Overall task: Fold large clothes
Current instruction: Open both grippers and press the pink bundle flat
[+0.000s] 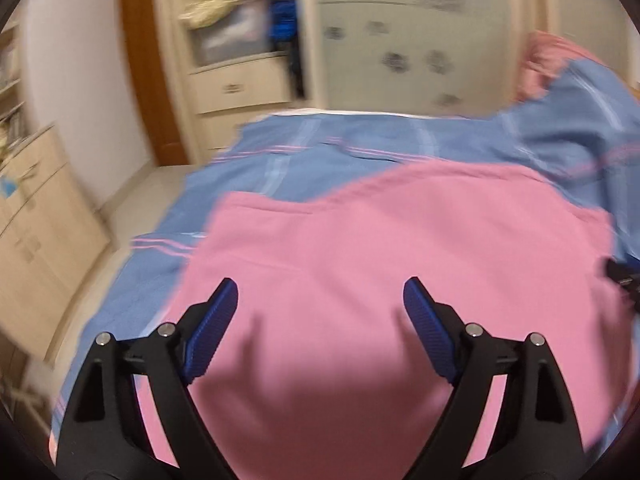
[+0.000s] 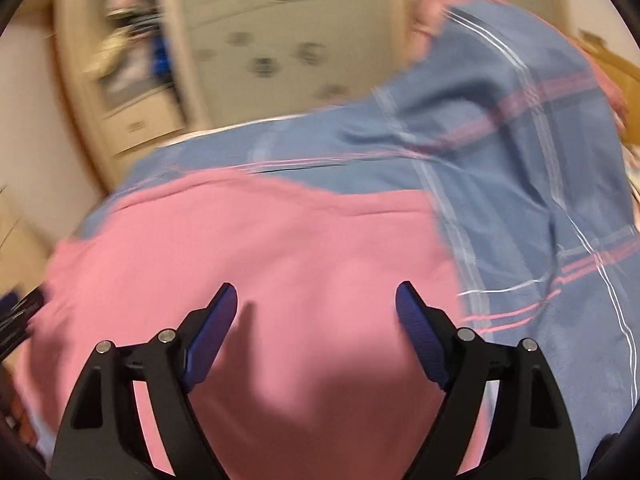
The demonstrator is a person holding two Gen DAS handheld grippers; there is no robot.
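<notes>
The right gripper (image 2: 316,300) hangs above a pink garment (image 2: 260,248), its blue-padded fingers (image 2: 212,332) spread wide with nothing between them. The garment lies flat on a blue striped bedspread (image 2: 520,184) (bunched up at the far right). Behind stands a blurred cream wardrobe (image 2: 248,40).
</notes>
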